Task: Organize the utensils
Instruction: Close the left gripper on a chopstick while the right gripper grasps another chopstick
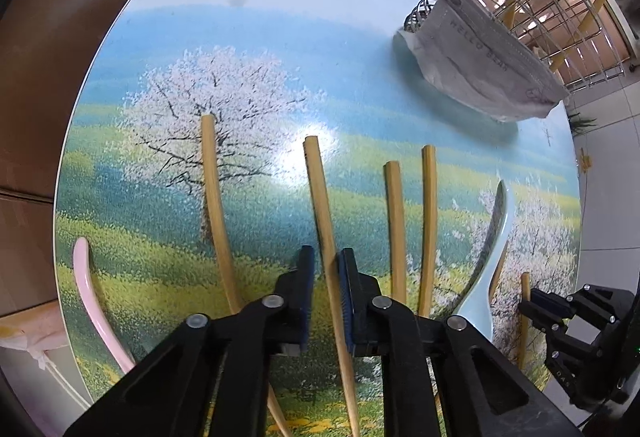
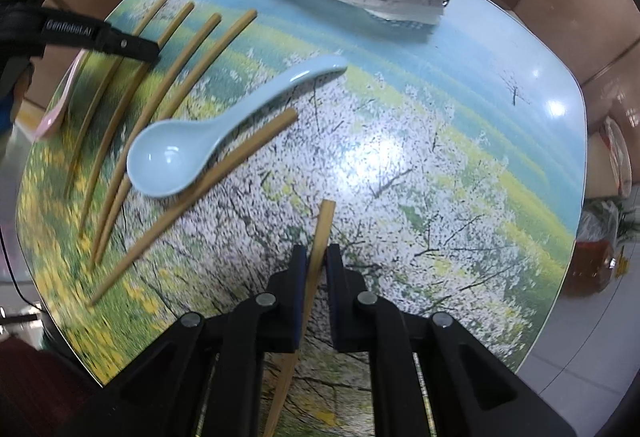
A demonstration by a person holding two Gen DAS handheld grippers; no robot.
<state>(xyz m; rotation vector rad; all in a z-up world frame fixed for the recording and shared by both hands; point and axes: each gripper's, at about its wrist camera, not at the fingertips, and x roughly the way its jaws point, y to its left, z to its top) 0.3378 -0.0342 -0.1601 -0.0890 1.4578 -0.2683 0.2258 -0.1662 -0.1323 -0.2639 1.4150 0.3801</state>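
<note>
Chopsticks [image 2: 176,69] in row on table [image 2: 460,141], left part. Spoon [image 2: 208,141] just right of row, resting across two. Wire rack [image 1: 552,5] at far edge; cloth [image 1: 484,65] draped over rack's near side.
</note>
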